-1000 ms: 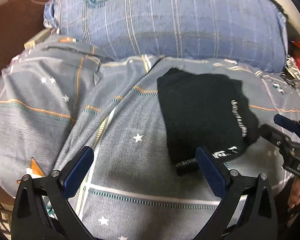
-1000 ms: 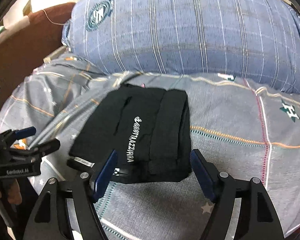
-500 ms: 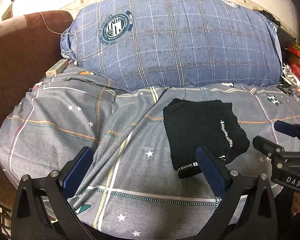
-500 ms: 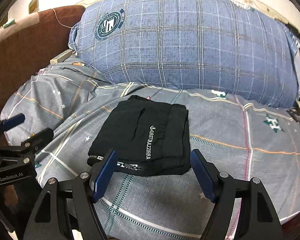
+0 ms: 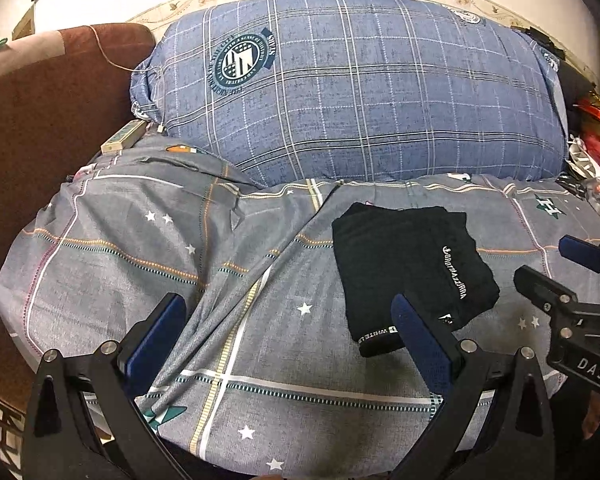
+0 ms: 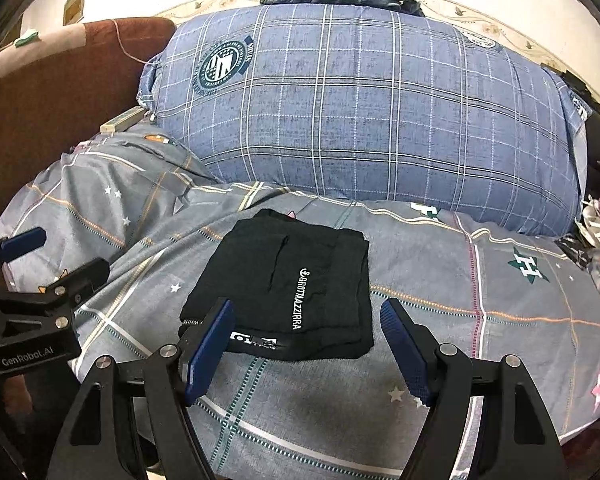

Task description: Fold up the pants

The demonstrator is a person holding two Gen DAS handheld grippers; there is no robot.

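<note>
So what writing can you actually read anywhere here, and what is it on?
"GROTTAAZZURRA", roughly; the letters are small: white print on the folded black pants.
"GenRobot.AI": side of the left claw.
"DAS": side of the right claw.
"H": green star on the grey bedsheet.
"WHITE", partly: pants waistband.
Round crest on the blue pillow: lettering too small to read.

Black tool point(image 6: 306, 340) frames, blue finger pads point(image 6: 210, 346), silver screws, "GenRobot.AI" lettering.

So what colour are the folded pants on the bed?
The folded pants are black with white lettering down one side, seen best in the right wrist view.
</note>
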